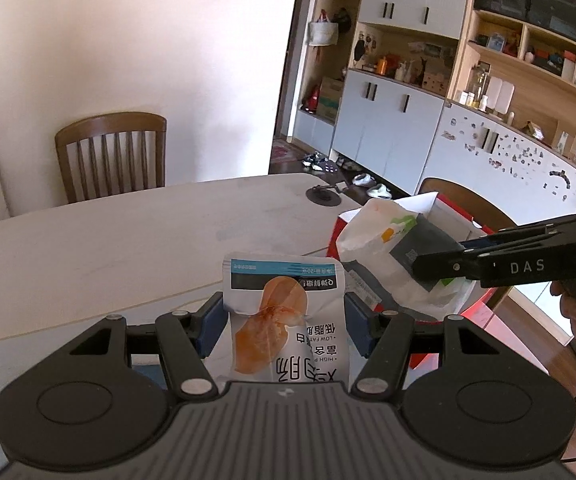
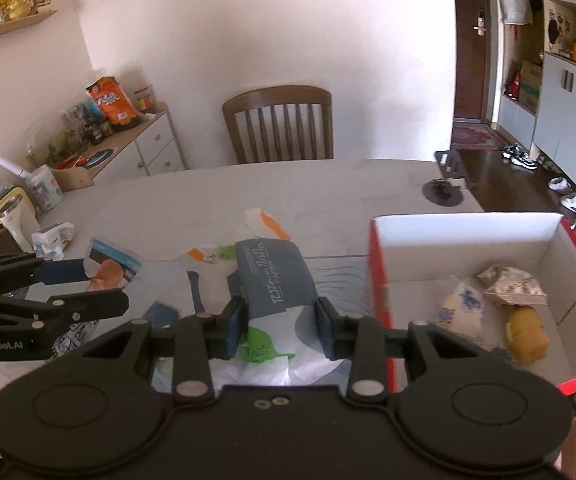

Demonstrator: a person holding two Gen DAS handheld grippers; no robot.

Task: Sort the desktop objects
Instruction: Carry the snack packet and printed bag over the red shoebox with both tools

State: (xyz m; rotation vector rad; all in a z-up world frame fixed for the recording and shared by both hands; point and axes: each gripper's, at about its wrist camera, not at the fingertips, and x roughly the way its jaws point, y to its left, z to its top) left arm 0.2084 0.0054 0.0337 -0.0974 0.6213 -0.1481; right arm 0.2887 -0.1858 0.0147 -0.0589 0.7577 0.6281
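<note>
The red box (image 2: pixel 376 268) with white inner walls stood open at the right end of the worktop (image 2: pixel 328 188). Three things lay on its floor: a crumpled patterned wrapper (image 2: pixel 514 282) toward the back, a pale packet with blue print (image 2: pixel 458 310) at the left, and a yellowish lump (image 2: pixel 528 334) nearer the front. None of them touched the far wall, and bare floor remained along it.

The right gripper (image 2: pixel 279 324) had its jaws clenched on a grey-and-white tissue pack (image 2: pixel 271 276) marked PAPER, held above the worktop just left of the box's red wall. The left gripper (image 1: pixel 283 320) had its jaws clenched on a white chicken-breast pouch (image 1: pixel 283 300) showing an orange fillet, held upright, near the tissue pack and left of it.

Beyond both grippers the pale worktop ran bare to its curved far edge, where a black round fitting (image 2: pixel 442 191) sat and a wooden chair (image 2: pixel 279 124) stood against the white wall. A small wrapped packet (image 2: pixel 53 238) lay at the left edge, beside a cluttered low cabinet (image 2: pixel 155 140). Grey cupboards and open shelves (image 1: pixel 408 120) lined the right of the room.
</note>
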